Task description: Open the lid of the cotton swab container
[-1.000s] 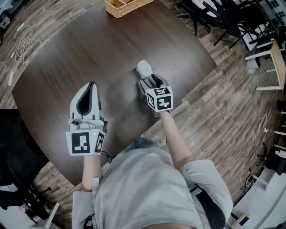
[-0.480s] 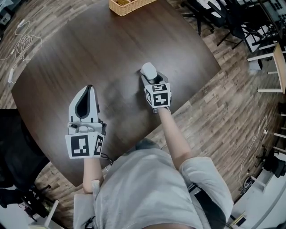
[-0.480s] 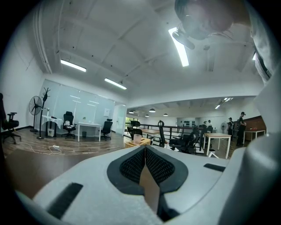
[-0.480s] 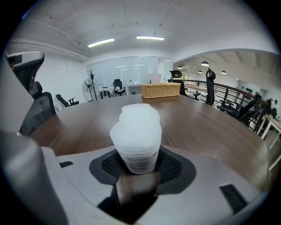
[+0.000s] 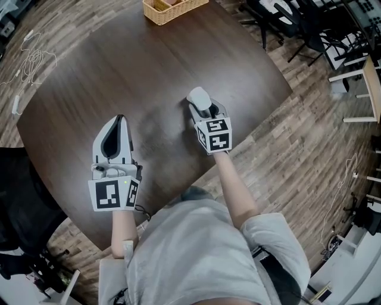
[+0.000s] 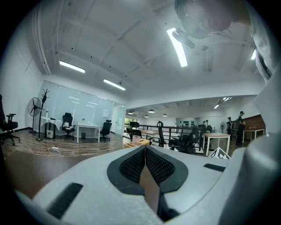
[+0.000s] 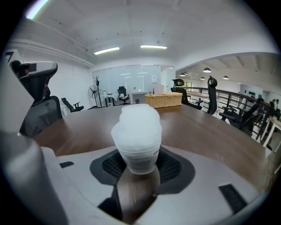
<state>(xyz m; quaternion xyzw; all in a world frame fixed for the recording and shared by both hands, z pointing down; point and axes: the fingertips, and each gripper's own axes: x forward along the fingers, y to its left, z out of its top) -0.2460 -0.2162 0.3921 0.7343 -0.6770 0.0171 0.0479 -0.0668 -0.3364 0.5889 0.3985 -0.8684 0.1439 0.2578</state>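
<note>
The cotton swab container, a small translucent white tub with a domed lid, stands upright on the dark wooden table. My right gripper reaches it from the near side. In the right gripper view the container sits between the black pads of the right gripper, whose jaws have just been closing and touch its lower body. The lid is on. My left gripper hovers level over the table to the left, shut and empty. The left gripper view shows the left gripper with its pads pressed together.
A wicker basket stands at the table's far edge, also visible as the basket beyond the container. Office chairs and desks stand past the table on the right. A white cable lies on the floor at left.
The right gripper has shifted slightly toward me with the container still between its jaws. The left gripper has kept still.
</note>
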